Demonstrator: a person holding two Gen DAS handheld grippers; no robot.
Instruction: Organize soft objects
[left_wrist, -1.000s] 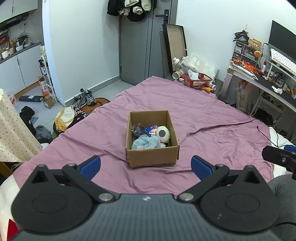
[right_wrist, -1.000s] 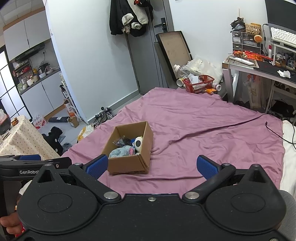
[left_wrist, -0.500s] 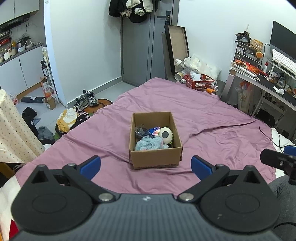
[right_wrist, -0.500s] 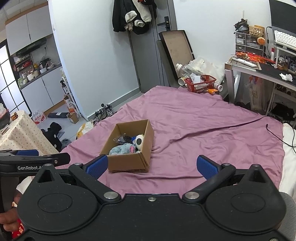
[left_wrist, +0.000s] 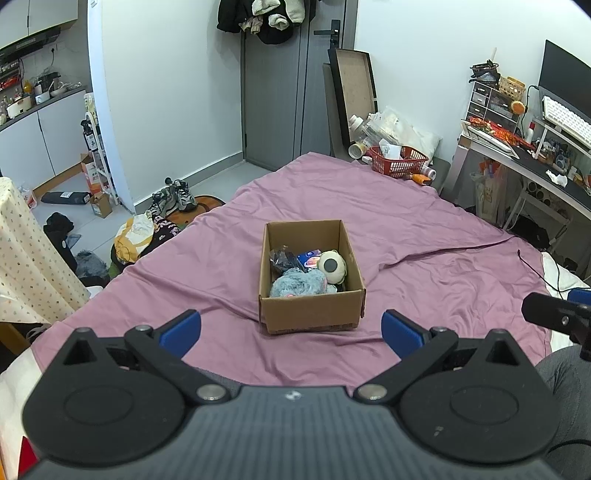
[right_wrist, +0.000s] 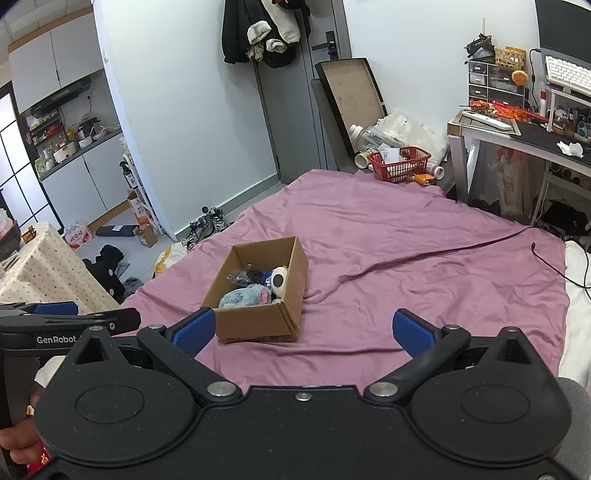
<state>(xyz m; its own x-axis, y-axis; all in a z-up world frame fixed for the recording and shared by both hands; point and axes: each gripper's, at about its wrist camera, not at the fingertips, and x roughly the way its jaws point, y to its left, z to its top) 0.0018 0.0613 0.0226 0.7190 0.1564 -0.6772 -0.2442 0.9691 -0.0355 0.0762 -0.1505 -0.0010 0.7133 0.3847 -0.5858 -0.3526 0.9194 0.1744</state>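
A cardboard box (left_wrist: 312, 280) sits mid-bed (left_wrist: 424, 236), holding a blue plush (left_wrist: 299, 283), a round white toy (left_wrist: 331, 266) and a dark, unclear bundle (left_wrist: 282, 259). Both claws, left (left_wrist: 291, 328) and right (right_wrist: 303, 330), gape wide and empty. Only the right view shows a hand (right_wrist: 16, 445), mostly cut off.

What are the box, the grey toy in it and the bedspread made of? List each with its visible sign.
Box: looks like plain brown corrugated cardboard, matte, with folded flaps and creased corners.
Grey toy: apparently plush, a fuzzy blue-grey pile with a pink patch.
Bedspread: thin woven fabric, mauve, matte to faintly sheened, lying in soft wrinkles; the fibre cannot be told.
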